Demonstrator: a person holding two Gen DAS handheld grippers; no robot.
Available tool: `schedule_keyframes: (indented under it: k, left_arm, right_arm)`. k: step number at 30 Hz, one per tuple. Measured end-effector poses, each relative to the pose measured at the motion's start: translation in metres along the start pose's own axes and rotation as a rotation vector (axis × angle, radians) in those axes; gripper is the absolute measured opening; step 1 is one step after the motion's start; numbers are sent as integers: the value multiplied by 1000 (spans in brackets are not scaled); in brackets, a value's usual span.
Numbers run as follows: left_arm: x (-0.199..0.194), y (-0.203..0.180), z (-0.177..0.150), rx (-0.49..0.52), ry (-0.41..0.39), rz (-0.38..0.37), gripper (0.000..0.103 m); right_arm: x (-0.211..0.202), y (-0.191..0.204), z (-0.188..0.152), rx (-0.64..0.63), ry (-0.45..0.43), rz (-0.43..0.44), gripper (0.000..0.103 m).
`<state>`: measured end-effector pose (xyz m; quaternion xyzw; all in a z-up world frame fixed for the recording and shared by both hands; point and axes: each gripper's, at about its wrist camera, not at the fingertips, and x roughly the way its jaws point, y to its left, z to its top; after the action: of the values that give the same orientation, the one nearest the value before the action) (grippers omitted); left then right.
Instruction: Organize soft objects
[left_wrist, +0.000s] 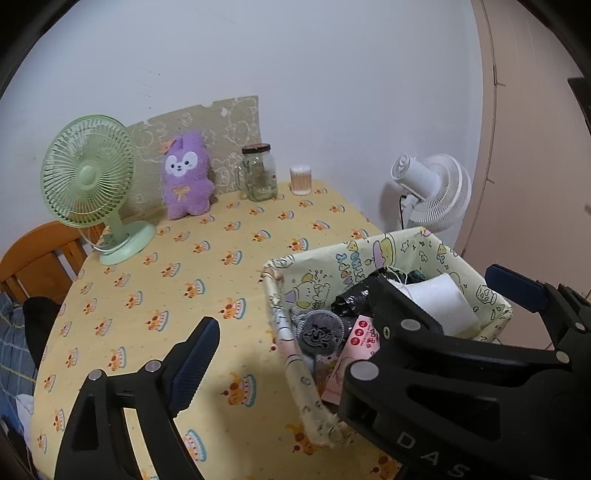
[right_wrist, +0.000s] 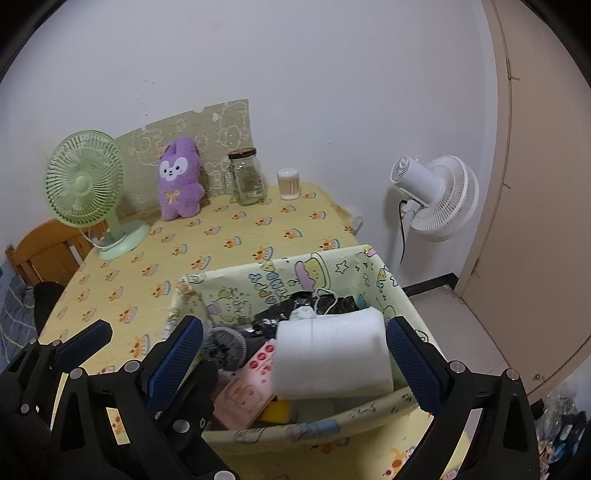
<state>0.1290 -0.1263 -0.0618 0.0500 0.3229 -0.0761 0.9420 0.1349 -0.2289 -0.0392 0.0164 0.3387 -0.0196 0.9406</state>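
Both claws stand wide apart and grip nothing. The right claw (right_wrist: 295, 365) straddles the white foam roll (right_wrist: 332, 354), pads clear of it. The roll lies inside the fabric storage basket (right_wrist: 258, 432) on the worktop (right_wrist: 221, 236), beside a grey round plush (right_wrist: 227, 347). The left claw (left_wrist: 369, 332) hovers at the basket's left rim. Farther back, a purple plush bunny (right_wrist: 179, 179) leans against the wall between a green desk fan (right_wrist: 83, 182) and a glass jar (right_wrist: 247, 177).
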Motion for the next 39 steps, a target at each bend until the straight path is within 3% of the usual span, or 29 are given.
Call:
schedule_keyframes:
  k: [27, 39]
  left_arm:
    - [-117, 63, -5, -65, -197, 113, 103]
    - [-148, 94, -26, -115, -233, 165, 103]
  right_arm:
    - [-112, 60, 5, -66, -186, 67, 101]
    - [-145, 82, -10, -76, -246, 79, 101]
